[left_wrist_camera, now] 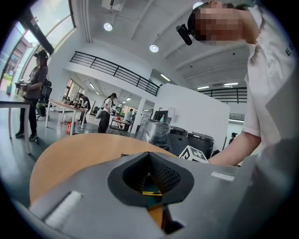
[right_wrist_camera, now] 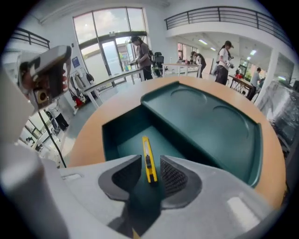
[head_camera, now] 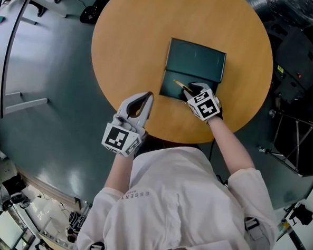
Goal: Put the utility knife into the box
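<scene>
An open dark green box [head_camera: 172, 78] lies on the round wooden table [head_camera: 130, 41], its lid [head_camera: 197, 58] folded back on the far side. A yellow utility knife [right_wrist_camera: 148, 163] lies lengthwise over the box's tray [right_wrist_camera: 117, 135], between the pads of my right gripper [right_wrist_camera: 150, 161]. The knife sits close to the right pad, with a clear gap on its left, and the jaws stand open. In the head view the right gripper [head_camera: 187, 92] is at the tray's near edge, with the knife [head_camera: 180, 86] at its tip. My left gripper [head_camera: 149, 96] hovers over the table's near-left rim, shut and empty.
The table's edge curves close beneath both grippers, with grey floor beyond it. Black equipment and a metal frame [head_camera: 293, 141] stand to the right of the table. People walk and stand by desks [right_wrist_camera: 140, 53] far behind the box.
</scene>
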Motion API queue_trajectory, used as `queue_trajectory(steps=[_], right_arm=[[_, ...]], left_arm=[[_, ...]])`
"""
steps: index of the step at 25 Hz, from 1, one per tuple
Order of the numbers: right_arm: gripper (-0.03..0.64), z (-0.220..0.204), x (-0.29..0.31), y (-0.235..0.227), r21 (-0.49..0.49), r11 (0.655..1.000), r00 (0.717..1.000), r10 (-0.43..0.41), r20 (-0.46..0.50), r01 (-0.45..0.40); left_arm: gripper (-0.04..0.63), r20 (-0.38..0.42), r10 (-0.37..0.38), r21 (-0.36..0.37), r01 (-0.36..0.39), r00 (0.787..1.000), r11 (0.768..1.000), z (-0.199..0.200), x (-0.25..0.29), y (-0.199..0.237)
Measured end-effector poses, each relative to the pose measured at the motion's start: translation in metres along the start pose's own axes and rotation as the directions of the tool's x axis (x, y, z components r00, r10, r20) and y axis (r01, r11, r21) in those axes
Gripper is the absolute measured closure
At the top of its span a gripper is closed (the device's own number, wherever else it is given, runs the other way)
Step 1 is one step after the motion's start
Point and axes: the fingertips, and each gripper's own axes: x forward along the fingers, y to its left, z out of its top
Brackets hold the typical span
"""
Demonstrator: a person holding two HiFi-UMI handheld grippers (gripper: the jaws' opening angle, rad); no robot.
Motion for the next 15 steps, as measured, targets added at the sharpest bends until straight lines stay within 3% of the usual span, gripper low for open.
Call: queue_trajectory(steps=[2,5,10,15], right_arm=[[0.509,0.021,-0.023,0.004,0.022,1.000,0.990,-0.013,0.141,0.010],[0.515,0.047,-0.068,0.013,0.058,0.996,0.938,-0.077,0.337,0.061],[0.606,0.064,-0.144,0.024,0.229,0.964,0.811,-0.239,0.535,0.133],[0.623,0.070,-0.203,0.050,0.285,0.935,0.691,-0.350,0.632,0.213]], left_arm=[[0.586,0.009,-0.019,0.018,0.019,1.000,1.000,0.006,-0.006,-0.002],[0.586,0.040,-0.048,0.052,0.046,0.998,0.998,0.014,-0.015,-0.004],[0.586,0.092,-0.108,0.109,0.098,0.990,0.989,0.036,-0.029,-0.019],[0.586,0.118,-0.174,0.161,0.154,0.978,0.975,0.058,-0.049,-0.040]])
